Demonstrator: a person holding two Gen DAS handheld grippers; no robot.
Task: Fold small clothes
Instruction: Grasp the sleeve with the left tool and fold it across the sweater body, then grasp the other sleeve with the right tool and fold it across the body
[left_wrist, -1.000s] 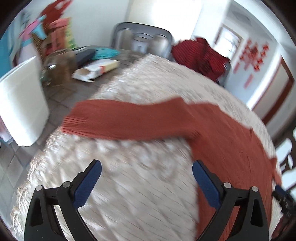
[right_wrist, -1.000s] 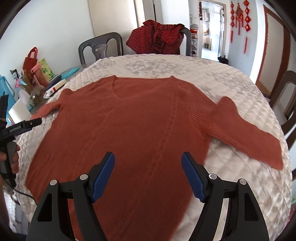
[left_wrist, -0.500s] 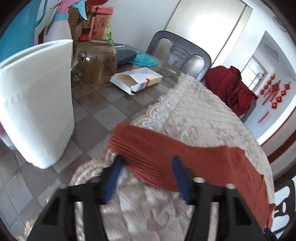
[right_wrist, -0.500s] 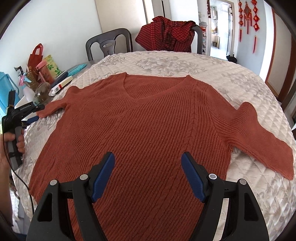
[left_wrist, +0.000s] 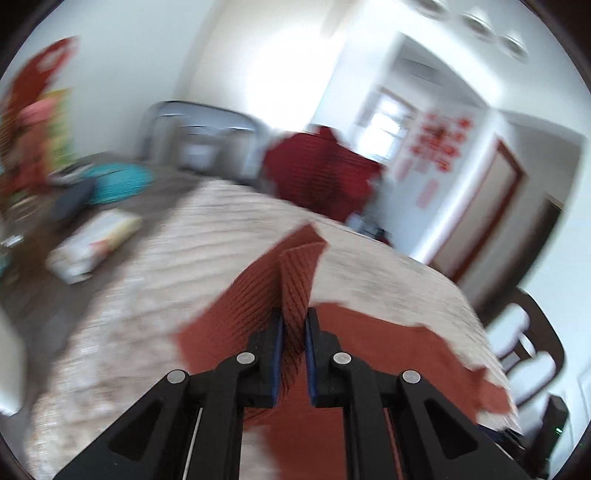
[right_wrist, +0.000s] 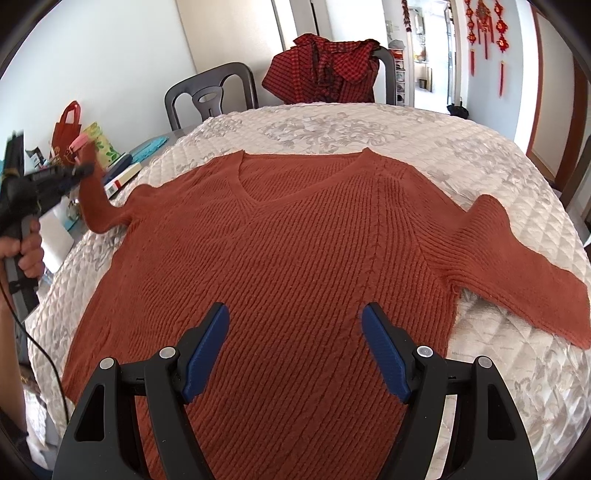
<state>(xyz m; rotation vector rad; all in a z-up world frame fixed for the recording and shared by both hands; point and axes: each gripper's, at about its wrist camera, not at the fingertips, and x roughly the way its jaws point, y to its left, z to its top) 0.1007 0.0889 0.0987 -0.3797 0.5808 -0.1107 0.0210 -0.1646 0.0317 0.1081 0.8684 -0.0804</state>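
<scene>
A rust-orange knit sweater lies flat, front up, on the quilted table cover. My left gripper has its jaws closing on the cuff of the sweater's left sleeve, the pads pressing the knit, and the sleeve is lifted off the table. In the right wrist view that gripper is at the far left, held by a hand, with the raised sleeve hanging from it. My right gripper hovers open over the sweater's lower body, nothing between its fingers. The other sleeve lies flat at the right.
A red checked garment drapes over a chair at the far side, beside a dark chair. Bags, a flat box and a white paper roll crowd the table's left edge. A cable hangs from the left hand.
The left gripper went to the sleeve cuff, closed on it and lifted it up off the table. The right gripper stayed open over the sweater's body.
</scene>
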